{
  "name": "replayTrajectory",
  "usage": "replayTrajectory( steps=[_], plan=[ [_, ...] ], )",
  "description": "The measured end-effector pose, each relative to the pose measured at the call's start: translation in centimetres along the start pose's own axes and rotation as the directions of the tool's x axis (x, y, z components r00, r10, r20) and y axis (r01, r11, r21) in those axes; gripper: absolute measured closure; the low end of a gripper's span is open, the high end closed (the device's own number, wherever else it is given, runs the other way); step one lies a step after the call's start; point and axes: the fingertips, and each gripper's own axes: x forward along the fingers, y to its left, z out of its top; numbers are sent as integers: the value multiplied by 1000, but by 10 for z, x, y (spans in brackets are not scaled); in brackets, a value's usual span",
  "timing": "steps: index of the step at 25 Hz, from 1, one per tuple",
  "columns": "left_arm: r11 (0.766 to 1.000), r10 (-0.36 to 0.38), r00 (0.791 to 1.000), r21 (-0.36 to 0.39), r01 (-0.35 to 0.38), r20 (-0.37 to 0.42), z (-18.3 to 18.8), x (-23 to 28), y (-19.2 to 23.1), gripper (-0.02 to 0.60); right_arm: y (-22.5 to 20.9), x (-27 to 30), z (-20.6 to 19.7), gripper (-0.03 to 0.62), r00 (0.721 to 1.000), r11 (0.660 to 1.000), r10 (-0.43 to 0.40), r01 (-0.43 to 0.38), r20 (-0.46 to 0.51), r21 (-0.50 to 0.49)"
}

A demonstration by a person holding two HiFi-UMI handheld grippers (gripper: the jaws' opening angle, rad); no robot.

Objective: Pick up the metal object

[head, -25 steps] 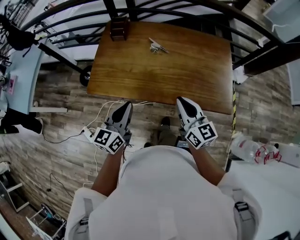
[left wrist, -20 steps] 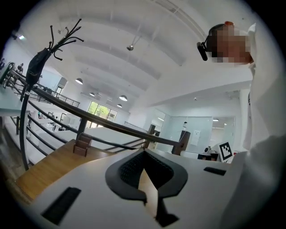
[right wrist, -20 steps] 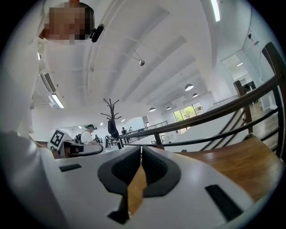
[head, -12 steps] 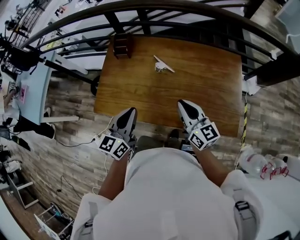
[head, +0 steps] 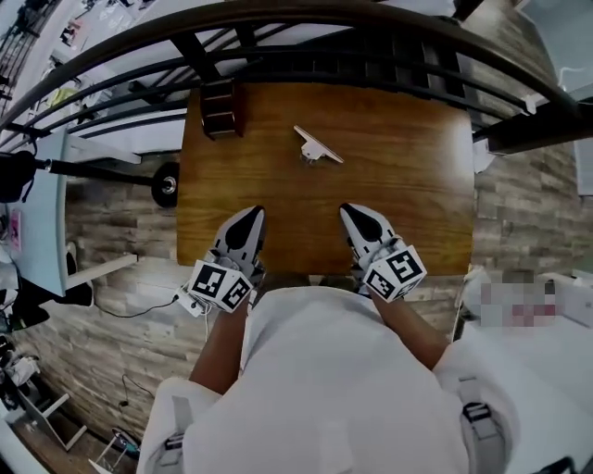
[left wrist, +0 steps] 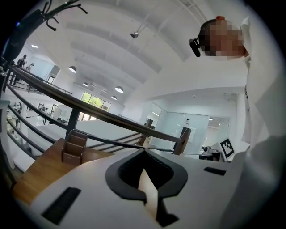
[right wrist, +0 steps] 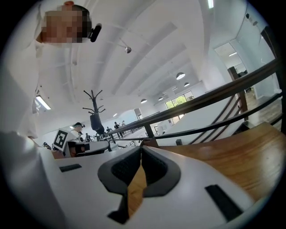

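The metal object (head: 318,145), a small silvery angled piece, lies on the far middle of the wooden table (head: 408,176). My left gripper (head: 252,213) and right gripper (head: 349,210) hover side by side over the table's near edge, both pointing toward the object and well short of it. In the left gripper view the jaws of the left gripper (left wrist: 144,152) meet at the tip with nothing between them. The right gripper (right wrist: 141,150) is shut and empty too. Neither gripper view shows the metal object.
A small dark wooden rack (head: 220,106) stands at the table's far left corner, also seen as the rack (left wrist: 75,146) in the left gripper view. A black railing (head: 371,28) curves behind the table. White tables flank it over wood-plank floor (head: 111,231).
Both grippers have moved forward from over the floor to above the table's near edge. The table and the metal object now sit closer and more centred in the head view.
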Motion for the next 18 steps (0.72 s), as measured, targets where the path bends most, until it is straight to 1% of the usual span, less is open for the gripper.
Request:
replayTrajectory(
  steps=[3, 5, 7, 8, 9, 10, 11, 13, 14, 15, 17, 18],
  plan=[
    [999, -32, 999, -12, 32, -14, 2, 17, 32, 568, -4, 28, 3, 568, 999, 999, -42, 42, -13, 14],
    [998, -57, 998, -3, 57, -28, 1, 29, 51, 568, -9, 50, 3, 568, 999, 997, -50, 50, -14, 52],
    [996, -83, 995, 7, 83, -48, -2, 41, 66, 568, -17, 70, -3, 568, 999, 986, -53, 54, -10, 155],
    [995, -95, 994, 4, 96, -62, -5, 46, 72, 568, -21, 78, -7, 568, 998, 972, -59, 59, -8, 225],
    [994, -105, 991, -5, 105, -77, -9, 50, 77, 568, -26, 85, -14, 568, 998, 951, -67, 66, -7, 301],
    [993, -115, 989, -18, 113, -92, -14, 54, 83, 568, -31, 90, -20, 568, 997, 923, -77, 74, -6, 377],
    [992, -124, 987, -31, 121, -104, -20, 58, 90, 568, -37, 96, -27, 568, 996, 888, -91, 83, -5, 453],
    [989, -141, 982, -55, 135, -126, -29, 67, 104, 568, -51, 109, -40, 566, 993, 800, -116, 92, 3, 593],
    [988, -146, 980, -64, 138, -136, -34, 72, 111, 568, -56, 114, -44, 566, 993, 757, -121, 83, 13, 649],
    [988, -149, 978, -71, 140, -145, -38, 76, 116, 568, -60, 119, -46, 566, 993, 722, -117, 63, 31, 689],
    [987, -152, 975, -80, 141, -160, -45, 84, 121, 568, -66, 126, -49, 566, 991, 670, -112, 22, 71, 742],
    [987, -154, 974, -79, 143, -166, -48, 88, 121, 568, -72, 126, -54, 566, 989, 642, -123, 18, 81, 766]
  ],
)
